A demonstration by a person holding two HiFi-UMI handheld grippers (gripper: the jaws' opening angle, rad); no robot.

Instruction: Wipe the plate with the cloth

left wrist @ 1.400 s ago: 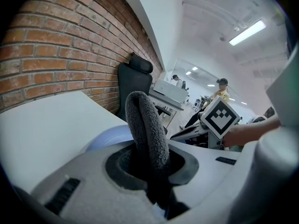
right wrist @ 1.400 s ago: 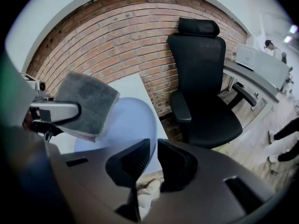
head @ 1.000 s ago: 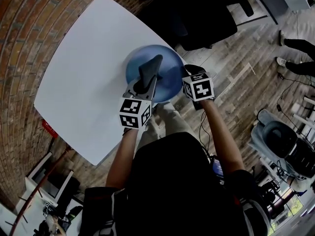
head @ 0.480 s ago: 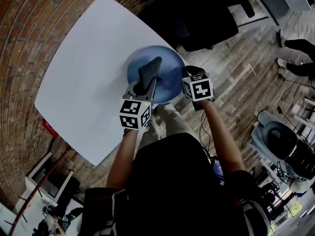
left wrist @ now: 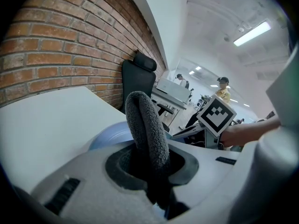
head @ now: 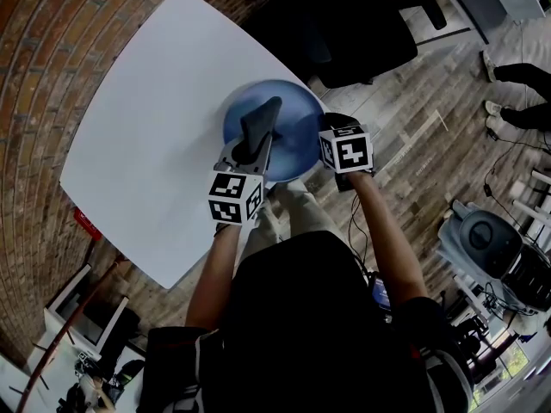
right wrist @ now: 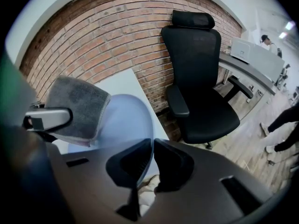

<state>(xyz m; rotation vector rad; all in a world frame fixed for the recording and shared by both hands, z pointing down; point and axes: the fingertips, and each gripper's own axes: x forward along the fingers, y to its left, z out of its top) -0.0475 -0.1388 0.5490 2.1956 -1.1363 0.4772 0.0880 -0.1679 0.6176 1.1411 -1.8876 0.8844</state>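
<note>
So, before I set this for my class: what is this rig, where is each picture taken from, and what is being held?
There is no robot here. A person holds a two-jaw hand tool, called a gripper, in each hand, and the cubes with square markers are part of those grippers. One picture comes from a camera on the person's head, looking down. The other two come from cameras riding on each gripper, looking along its jaws. Below is a white table, and at its near edge a blue plate. The left gripper is shut on a grey cloth, held over the plate. The right gripper pinches the plate's rim. A black office chair stands beyond the table.
</note>
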